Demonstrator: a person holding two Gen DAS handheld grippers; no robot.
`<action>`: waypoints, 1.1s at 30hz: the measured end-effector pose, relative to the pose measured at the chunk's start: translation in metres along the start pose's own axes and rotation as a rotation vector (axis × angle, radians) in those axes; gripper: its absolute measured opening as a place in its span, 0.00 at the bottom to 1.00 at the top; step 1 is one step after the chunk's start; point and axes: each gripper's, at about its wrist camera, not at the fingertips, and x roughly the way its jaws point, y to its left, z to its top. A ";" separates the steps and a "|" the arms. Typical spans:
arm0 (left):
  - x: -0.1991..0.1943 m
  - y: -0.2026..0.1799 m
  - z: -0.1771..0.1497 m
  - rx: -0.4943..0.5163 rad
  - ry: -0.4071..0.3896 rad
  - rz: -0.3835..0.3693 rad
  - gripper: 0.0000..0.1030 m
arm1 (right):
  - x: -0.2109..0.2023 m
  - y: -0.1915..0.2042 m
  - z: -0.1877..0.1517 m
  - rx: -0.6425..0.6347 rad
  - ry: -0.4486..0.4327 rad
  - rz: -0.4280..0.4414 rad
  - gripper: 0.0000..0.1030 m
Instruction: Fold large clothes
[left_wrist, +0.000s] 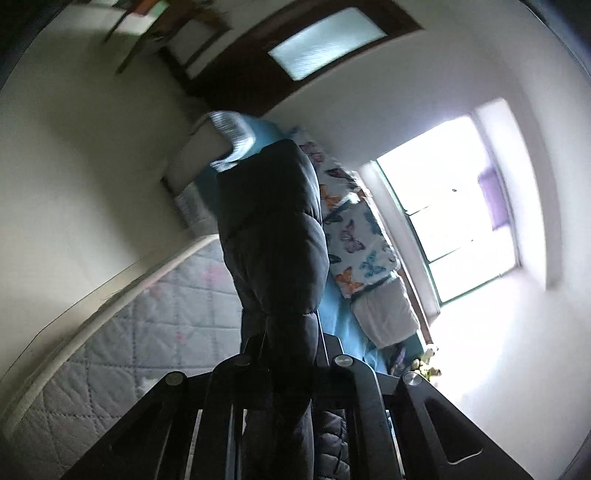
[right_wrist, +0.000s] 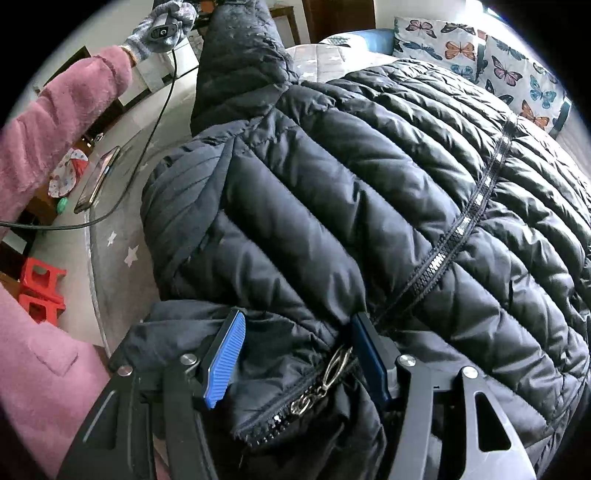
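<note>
Two grippers work on one black puffer jacket (right_wrist: 369, 177), which lies spread on a grey quilted bed (right_wrist: 122, 236) with its zip (right_wrist: 461, 229) running away to the far right. The left gripper (left_wrist: 284, 350) has its jaws pinched tight on the jacket's sleeve (left_wrist: 273, 236), which stands up in front of its camera and hides the fingertips. In the right view that sleeve rises at the far left, beside a gloved hand (right_wrist: 162, 26) in a pink sleeve (right_wrist: 55, 110). The right gripper (right_wrist: 295, 354) points steeply down at the near edge of the jacket, by the zip pull (right_wrist: 332, 373). Its blue pads (right_wrist: 225, 358) stand well apart, with bunched fabric filling the gap between them; whether they press on it I cannot tell. Butterfly pillows (right_wrist: 509, 66) lie at the far right. A phone (right_wrist: 98, 181) rests on the bed at the left, near a black cable (right_wrist: 147, 140).
</note>
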 end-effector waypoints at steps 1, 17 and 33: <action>0.005 -0.014 0.001 0.016 -0.001 -0.011 0.12 | -0.002 0.000 0.001 -0.002 -0.004 -0.001 0.63; -0.078 -0.269 -0.180 0.532 0.068 -0.196 0.12 | -0.085 -0.029 -0.021 0.119 -0.256 -0.086 0.63; -0.001 -0.347 -0.577 0.809 0.550 -0.246 0.12 | -0.121 -0.100 -0.118 0.454 -0.396 -0.125 0.63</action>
